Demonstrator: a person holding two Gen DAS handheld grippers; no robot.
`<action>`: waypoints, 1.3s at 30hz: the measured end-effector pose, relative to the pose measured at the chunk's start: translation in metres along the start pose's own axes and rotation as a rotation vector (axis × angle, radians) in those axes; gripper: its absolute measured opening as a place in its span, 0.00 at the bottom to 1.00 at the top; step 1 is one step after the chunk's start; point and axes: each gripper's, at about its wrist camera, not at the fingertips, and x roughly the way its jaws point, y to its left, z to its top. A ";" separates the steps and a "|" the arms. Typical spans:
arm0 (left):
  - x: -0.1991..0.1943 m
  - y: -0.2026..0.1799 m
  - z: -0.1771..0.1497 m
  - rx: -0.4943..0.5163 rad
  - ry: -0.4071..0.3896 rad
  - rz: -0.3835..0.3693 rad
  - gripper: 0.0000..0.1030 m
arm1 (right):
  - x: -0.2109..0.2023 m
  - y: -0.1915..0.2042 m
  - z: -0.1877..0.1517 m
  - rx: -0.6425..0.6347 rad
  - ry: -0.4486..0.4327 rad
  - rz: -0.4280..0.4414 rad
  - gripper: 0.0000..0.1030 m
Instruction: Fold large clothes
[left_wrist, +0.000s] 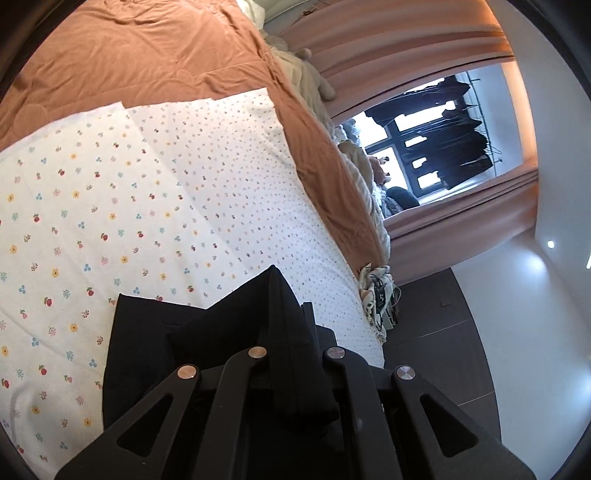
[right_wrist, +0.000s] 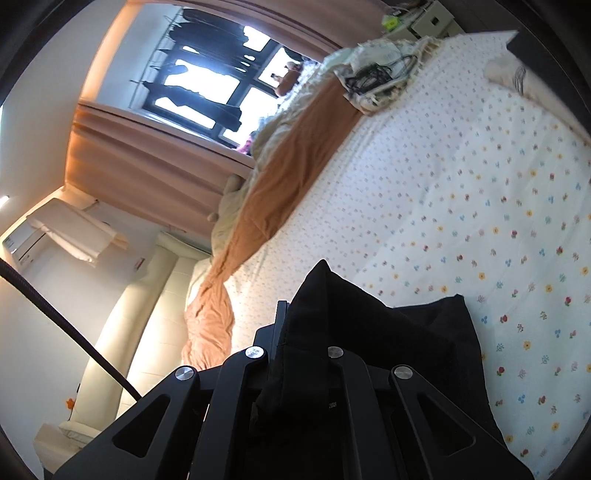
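A black garment (left_wrist: 207, 332) hangs from my left gripper (left_wrist: 291, 325), which is shut on a bunched edge of it, above the white floral bed sheet (left_wrist: 110, 206). In the right wrist view the same black garment (right_wrist: 388, 332) is pinched in my right gripper (right_wrist: 295, 325), also shut, with cloth draping to the right over the sheet (right_wrist: 480, 184). The fingertips of both grippers are mostly hidden by the black cloth.
An orange blanket (left_wrist: 147, 55) lies along the far side of the bed, also in the right wrist view (right_wrist: 288, 158). A cloth with cables (right_wrist: 376, 77) sits at the bed end. Pink curtains (right_wrist: 147, 155) frame a window. A dark floor (left_wrist: 443, 332) lies beside the bed.
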 end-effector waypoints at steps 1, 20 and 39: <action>0.005 0.006 0.000 -0.009 0.005 0.011 0.06 | 0.005 -0.003 0.000 0.010 0.006 -0.009 0.02; 0.011 0.018 -0.003 -0.103 0.014 0.039 0.99 | 0.014 0.008 -0.005 0.036 0.048 -0.071 0.81; -0.105 0.027 -0.045 -0.056 -0.046 0.046 0.99 | -0.083 0.072 -0.052 -0.193 0.105 -0.141 0.81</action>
